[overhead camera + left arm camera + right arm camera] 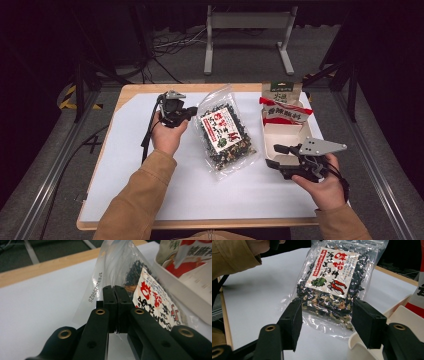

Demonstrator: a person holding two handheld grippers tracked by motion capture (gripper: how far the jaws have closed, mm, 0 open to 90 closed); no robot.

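Observation:
A clear bag [226,132] of dark dried bits with a white and red label lies on the white sheet mid-table. Its far left corner is lifted. My left gripper [192,111] is shut on the bag's clear plastic edge [100,285], and the jaws meet on the film in the left gripper view [114,290]. My right gripper [275,156] stands open at the near left corner of a white tray [287,132]. Nothing sits between its jaws [327,317]; the bag's near edge [329,282] lies just beyond them.
A brown and red snack packet [282,102] leans in the far end of the white tray [407,317]. The white sheet [150,175] covers a wooden table. A grey metal stand [247,22] and cables lie on the floor beyond.

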